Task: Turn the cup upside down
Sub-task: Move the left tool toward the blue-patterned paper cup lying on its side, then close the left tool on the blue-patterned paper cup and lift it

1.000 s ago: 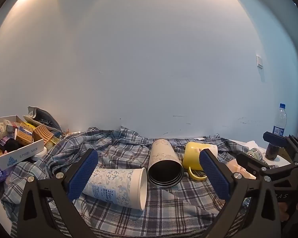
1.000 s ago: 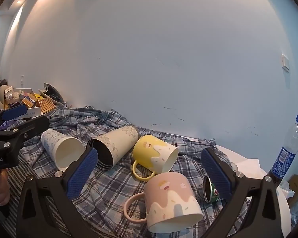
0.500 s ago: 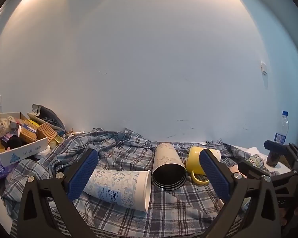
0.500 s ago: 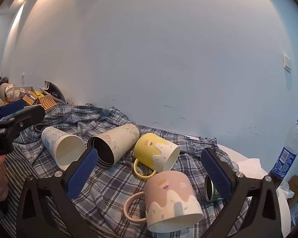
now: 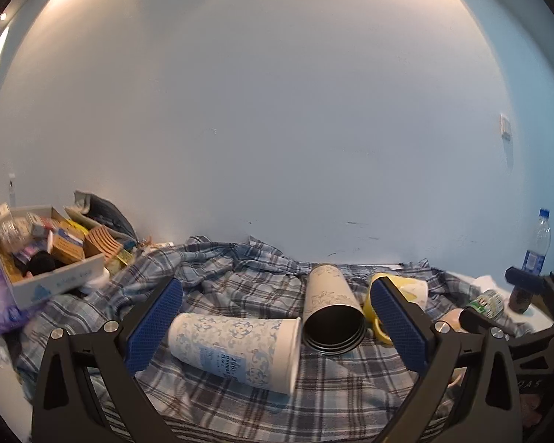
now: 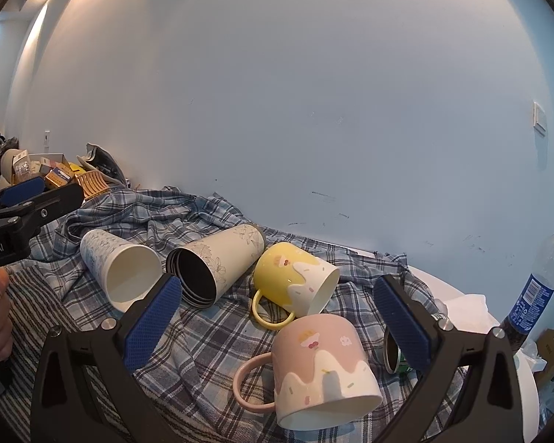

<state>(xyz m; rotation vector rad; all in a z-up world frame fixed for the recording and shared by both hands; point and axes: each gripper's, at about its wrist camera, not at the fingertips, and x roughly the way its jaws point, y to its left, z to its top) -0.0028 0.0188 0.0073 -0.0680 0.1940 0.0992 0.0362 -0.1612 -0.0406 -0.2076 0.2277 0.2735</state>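
Several cups lie on a plaid cloth point(image 5: 240, 291). A white paper cup with blue pattern point(image 5: 236, 347) lies on its side between my left gripper's open fingers; it also shows in the right wrist view point(image 6: 122, 269). Beside it lies a cream tumbler with dark inside point(image 5: 330, 310) point(image 6: 214, 262), then a yellow mug point(image 6: 295, 277) point(image 5: 406, 289) on its side. A pink mug point(image 6: 321, 365) rests mouth down, tilted, between my right gripper's open fingers. My left gripper point(image 5: 277, 326) and right gripper point(image 6: 277, 326) are both open and empty.
A cardboard box of small items point(image 5: 37, 258) sits at the left. A blue-capped bottle point(image 6: 535, 284) stands at the right, and a green can point(image 6: 395, 350) lies by the pink mug. The wall runs close behind the cloth.
My left gripper has shifted left and slightly closer, so the paper cup sits more centred between its fingers. The right gripper view has barely changed.
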